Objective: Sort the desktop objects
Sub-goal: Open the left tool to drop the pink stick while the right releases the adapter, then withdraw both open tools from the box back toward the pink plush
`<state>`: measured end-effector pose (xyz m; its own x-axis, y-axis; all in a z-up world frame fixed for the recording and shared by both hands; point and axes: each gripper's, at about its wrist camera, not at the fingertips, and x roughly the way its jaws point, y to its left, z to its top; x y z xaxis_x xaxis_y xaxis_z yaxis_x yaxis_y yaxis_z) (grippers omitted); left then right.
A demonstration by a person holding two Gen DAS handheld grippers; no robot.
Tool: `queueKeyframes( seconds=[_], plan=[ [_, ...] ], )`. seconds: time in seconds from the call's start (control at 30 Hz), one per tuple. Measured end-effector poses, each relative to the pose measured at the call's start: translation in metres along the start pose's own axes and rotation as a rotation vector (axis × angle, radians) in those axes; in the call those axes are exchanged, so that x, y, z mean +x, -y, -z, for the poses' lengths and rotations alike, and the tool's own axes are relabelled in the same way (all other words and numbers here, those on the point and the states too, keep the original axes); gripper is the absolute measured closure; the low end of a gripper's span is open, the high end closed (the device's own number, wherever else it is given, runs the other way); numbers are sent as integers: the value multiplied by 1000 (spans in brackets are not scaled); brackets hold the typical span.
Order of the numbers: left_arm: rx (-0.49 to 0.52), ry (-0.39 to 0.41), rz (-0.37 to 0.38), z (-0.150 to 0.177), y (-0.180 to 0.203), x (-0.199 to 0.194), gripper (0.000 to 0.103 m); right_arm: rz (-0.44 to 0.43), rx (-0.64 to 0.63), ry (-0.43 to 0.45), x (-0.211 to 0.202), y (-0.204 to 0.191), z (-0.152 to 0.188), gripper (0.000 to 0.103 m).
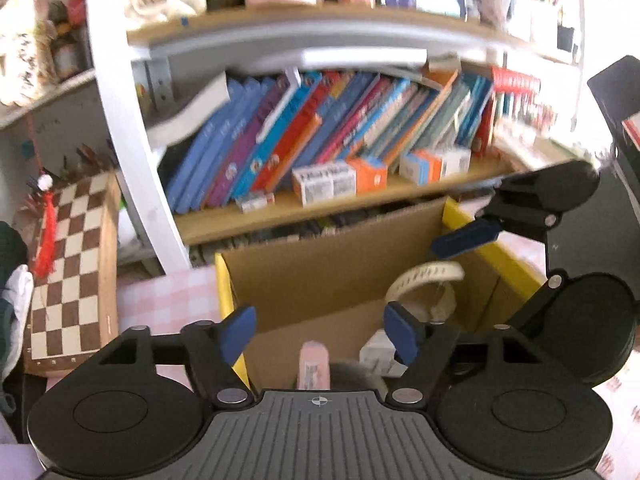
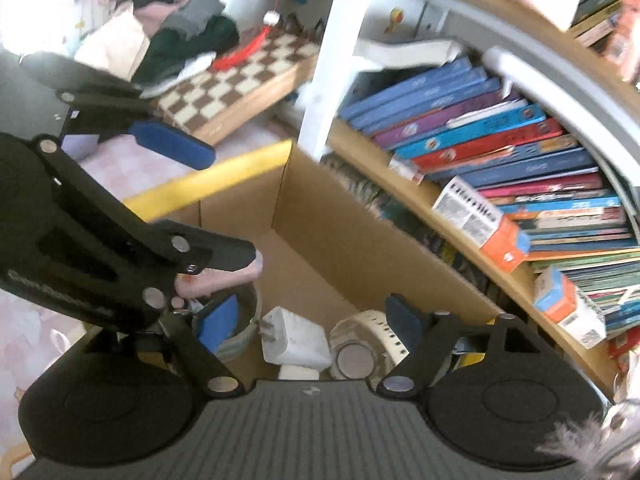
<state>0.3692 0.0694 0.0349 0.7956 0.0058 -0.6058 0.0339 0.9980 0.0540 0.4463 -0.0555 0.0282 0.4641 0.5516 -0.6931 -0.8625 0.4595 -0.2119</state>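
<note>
A cardboard box [image 1: 320, 276] with yellow-edged flaps stands on the desk below a bookshelf; it also shows in the right wrist view [image 2: 320, 236]. Inside lie a white watch with a cream strap [image 1: 424, 280] [image 2: 360, 344], a white charger plug [image 2: 294, 340] [image 1: 378, 354], a pink item [image 1: 314, 368] [image 2: 224, 278] and a grey-green round container [image 2: 244, 332]. My left gripper [image 1: 320, 336] is open and empty over the box. My right gripper [image 2: 312, 322] is open and empty just above the plug and watch. The right gripper's blue finger [image 1: 468, 236] reaches over the box's right side.
A chessboard [image 1: 72, 268] [image 2: 240, 76] leans at the left on a pink checked tablecloth [image 1: 168, 300]. The shelf holds leaning books [image 1: 320, 132] [image 2: 500, 140] and small orange-white cartons [image 1: 340, 182] [image 2: 480, 220]. Clothes [image 2: 188, 40] pile beyond the chessboard.
</note>
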Motion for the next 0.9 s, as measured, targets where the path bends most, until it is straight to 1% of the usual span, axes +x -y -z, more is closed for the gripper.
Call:
queueKeyframes(
  seconds=[0.07,0.1,0.3,0.37,0.5,0.63,0.7,0.9],
  plan=[
    [-16,28,9,-2,1,-12,23,14,18,22,-12,0,0,21],
    [-20,39,12,-3,1,-17,22,20,27,31,-18,0,0,21],
    [-9,110,24,-1,9,-55,13,46,62,91,-54,-9,5,19],
    [-4,133,23,3,10,-70,8,53,75,110,-66,-13,8,19],
    [-3,168,17,13,11,-100,7,56,120,136,-90,-21,16,19],
    [-43,167,2,32,5,-122,6,53,149,138,-107,-34,28,19],
    [-76,154,-11,44,0,-131,6,51,159,131,-112,-42,36,19],
    [-153,78,-49,84,-9,-140,6,35,197,73,-117,-65,65,19]
  ],
)
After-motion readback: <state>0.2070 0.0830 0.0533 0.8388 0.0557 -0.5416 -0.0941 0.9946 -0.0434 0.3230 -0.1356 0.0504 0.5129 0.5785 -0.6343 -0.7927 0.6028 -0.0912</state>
